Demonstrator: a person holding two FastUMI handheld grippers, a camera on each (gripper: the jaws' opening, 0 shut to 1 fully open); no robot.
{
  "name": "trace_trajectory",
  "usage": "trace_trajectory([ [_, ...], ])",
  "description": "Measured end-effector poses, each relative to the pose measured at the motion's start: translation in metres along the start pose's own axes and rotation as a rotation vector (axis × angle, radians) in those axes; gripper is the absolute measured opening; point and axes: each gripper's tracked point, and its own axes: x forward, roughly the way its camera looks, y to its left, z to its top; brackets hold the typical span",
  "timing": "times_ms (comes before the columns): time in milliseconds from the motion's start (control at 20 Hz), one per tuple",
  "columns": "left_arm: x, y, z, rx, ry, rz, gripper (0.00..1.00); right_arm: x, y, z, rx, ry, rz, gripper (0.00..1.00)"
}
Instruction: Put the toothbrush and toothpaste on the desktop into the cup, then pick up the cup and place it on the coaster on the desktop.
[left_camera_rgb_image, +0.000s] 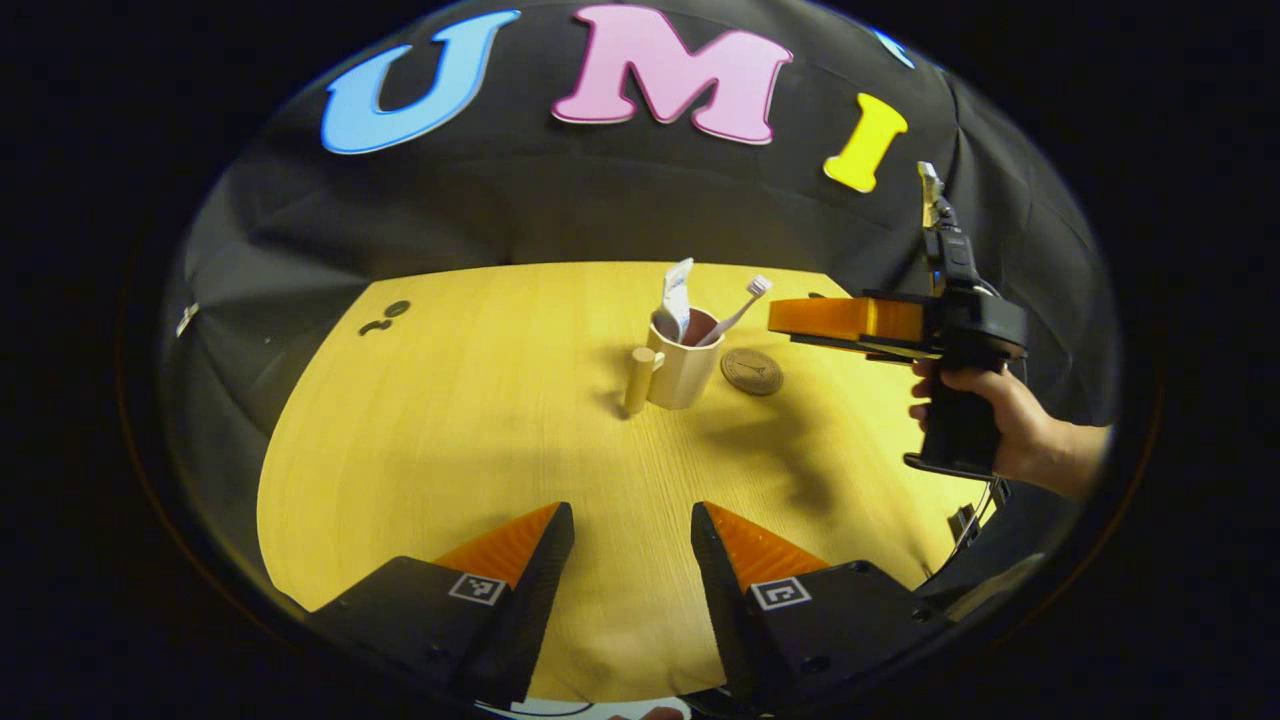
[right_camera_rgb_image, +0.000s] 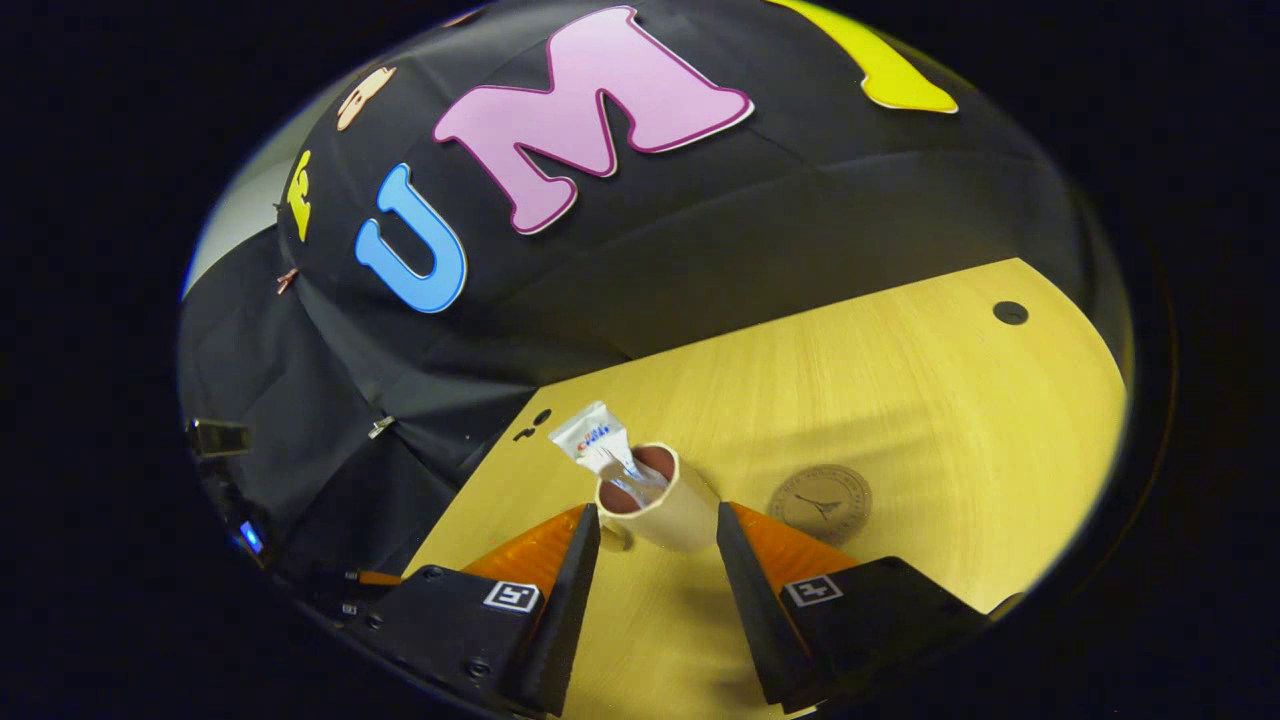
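A cream cup (left_camera_rgb_image: 684, 366) with a wooden handle stands upright near the middle of the light wooden tabletop (left_camera_rgb_image: 450, 450). The toothpaste tube (left_camera_rgb_image: 677, 297) and the toothbrush (left_camera_rgb_image: 741, 309) both stand in it, the tube leaning toward the handle side and the brush slanting out the other way with its bristle head up. Just beside the cup, on the side away from the handle, the round brown coaster (left_camera_rgb_image: 752, 371) lies flat on the tabletop, close to the cup but not touching it.

The left tool (left_camera_rgb_image: 632, 560) hovers low over the near edge of the tabletop, well short of the cup, its two fingers spread wide with nothing between them.

The right tool (right_camera_rgb_image: 657, 560), gripped by a hand (left_camera_rgb_image: 1000, 420) in the left gripper view, is held above the tabletop and tilted. In the right gripper view its fingers stand wide apart on either side of the cup (right_camera_rgb_image: 660, 510), which sits just ahead of the tips; they hold nothing. The coaster (right_camera_rgb_image: 820, 502) lies just past one fingertip (right_camera_rgb_image: 728, 515).
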Motion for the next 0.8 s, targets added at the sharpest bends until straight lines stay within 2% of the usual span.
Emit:
trace_trajectory([
  [150, 0.026, 0.007, 0.016, 0.073, 0.046, -0.028, 0.74, -0.029, -0.017, -0.018, 0.016, 0.038, -0.020, 0.73],
  [400, 0.066, 0.012, 0.033, 0.136, 0.154, -0.100, 0.74, -0.081, -0.051, -0.041, 0.053, 0.074, -0.070, 0.74],
  [800, 0.131, 0.009, 0.060, 0.347, 0.327, -0.156, 0.71, -0.159, -0.110, -0.071, 0.064, 0.099, -0.190, 0.74],
])
